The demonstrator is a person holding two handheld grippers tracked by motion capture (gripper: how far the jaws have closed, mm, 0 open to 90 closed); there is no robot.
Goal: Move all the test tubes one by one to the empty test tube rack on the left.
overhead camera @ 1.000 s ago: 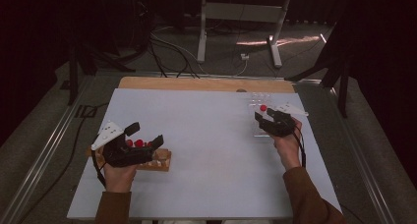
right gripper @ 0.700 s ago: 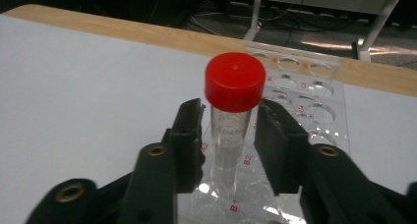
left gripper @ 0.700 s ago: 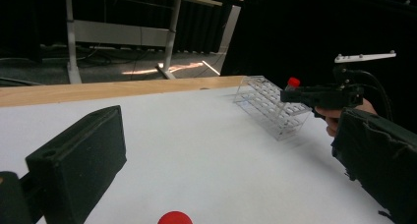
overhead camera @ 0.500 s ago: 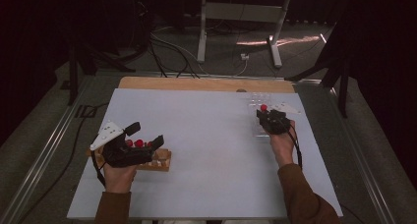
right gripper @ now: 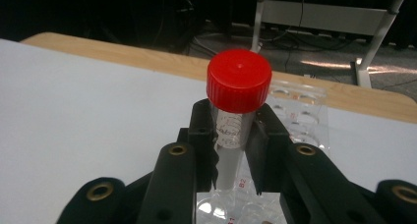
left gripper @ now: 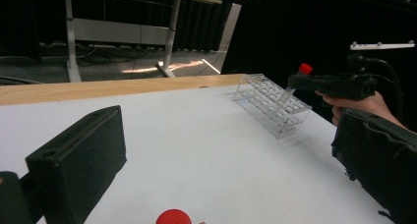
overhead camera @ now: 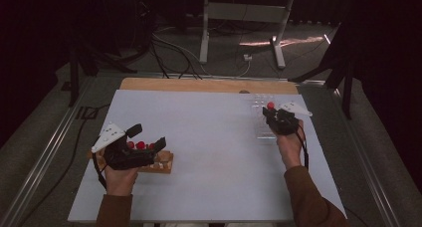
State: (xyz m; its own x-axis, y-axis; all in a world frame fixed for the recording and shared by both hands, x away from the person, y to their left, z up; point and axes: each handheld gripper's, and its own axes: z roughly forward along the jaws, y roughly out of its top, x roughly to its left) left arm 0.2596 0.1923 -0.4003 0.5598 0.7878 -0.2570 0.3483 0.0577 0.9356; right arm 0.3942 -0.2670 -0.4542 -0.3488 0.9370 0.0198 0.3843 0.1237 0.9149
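Over the clear rack [overhead camera: 263, 118], the right gripper [right gripper: 231, 135] clamps 1 red-capped tube [right gripper: 236, 111]; left gripper [overhead camera: 149, 148] gapes wide.

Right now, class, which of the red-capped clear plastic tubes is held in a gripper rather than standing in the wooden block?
The red-capped clear tube clamped in the right gripper above the clear plastic rack; the other red-capped tubes stand in the wooden block by the left gripper.

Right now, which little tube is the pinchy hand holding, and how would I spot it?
Look to the far right part of the white table, where a clear plastic rack stands. Just above it, the right gripper is shut on a tube, clear with a red cap. The other red caps sit far off by the left gripper.
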